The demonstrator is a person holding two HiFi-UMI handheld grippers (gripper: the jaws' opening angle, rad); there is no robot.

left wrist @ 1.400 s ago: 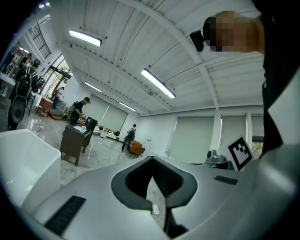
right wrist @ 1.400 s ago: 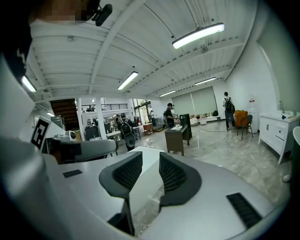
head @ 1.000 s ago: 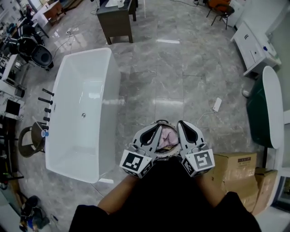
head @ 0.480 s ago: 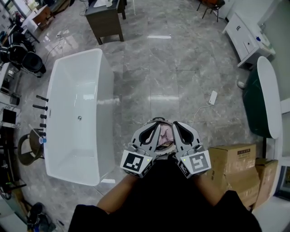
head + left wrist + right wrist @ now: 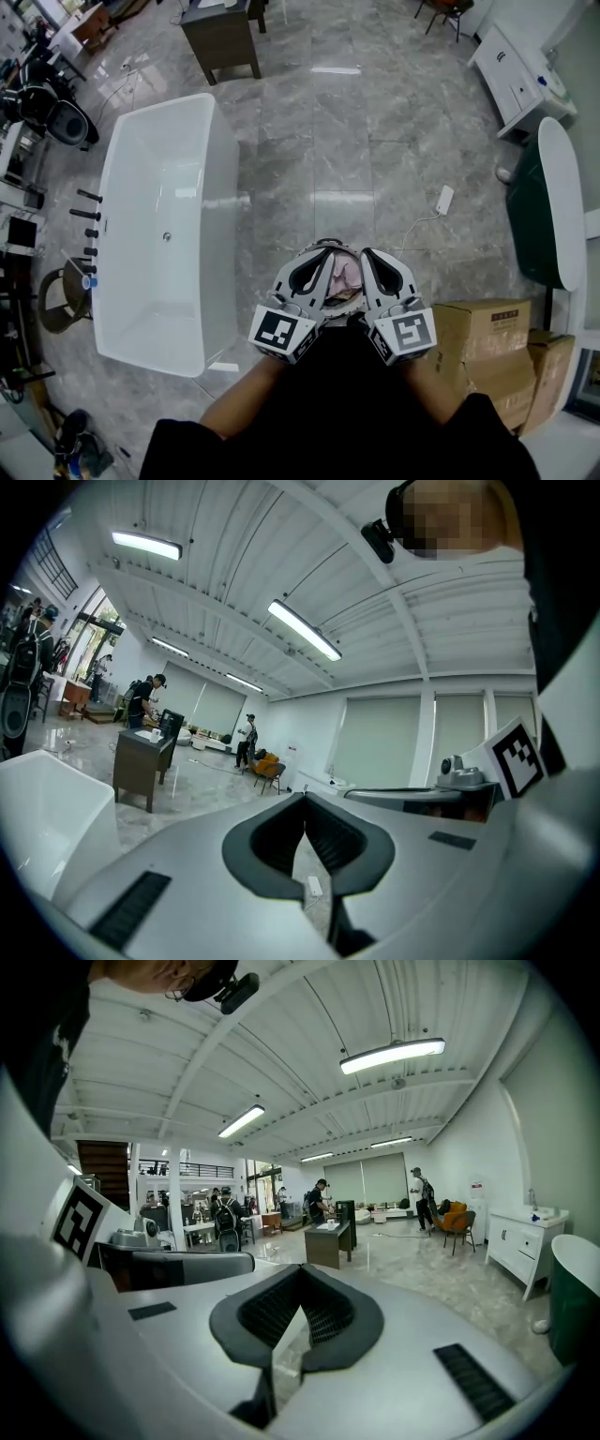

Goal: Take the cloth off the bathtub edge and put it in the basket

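In the head view both grippers sat at the lower centre of the frame, side by side, just above the person's dark clothing. The left gripper (image 5: 319,258) had its jaws pressed together with nothing between them; its own view showed the ribbed pads (image 5: 323,841) meeting at the tip, with only floor behind. The right gripper (image 5: 373,261) was likewise pressed together on nothing, its pads (image 5: 319,1312) meeting in a point in its own view.

Between the two grippers, and partly under them, lay the cloth (image 5: 345,277), a pale pink and white bundle inside the round basket (image 5: 336,245), whose rim showed as a thin arc just above the gripper tips. Neither gripper touched the cloth as far as the head view showed.

The white bathtub (image 5: 164,234) stood at the left of the frame, well apart from the basket, with grey marble floor (image 5: 347,141) between them. Dark tap fittings (image 5: 89,225) stood along its far left side. A dark desk (image 5: 220,37) was at the top edge, a white cabinet (image 5: 511,80) at the upper right, and a dark green tub (image 5: 539,216) with a white rim at the right edge. Cardboard boxes (image 5: 483,333) were stacked at the lower right, just beside the right gripper's marker cube (image 5: 405,333). A white power strip (image 5: 445,199) lay on the floor above them
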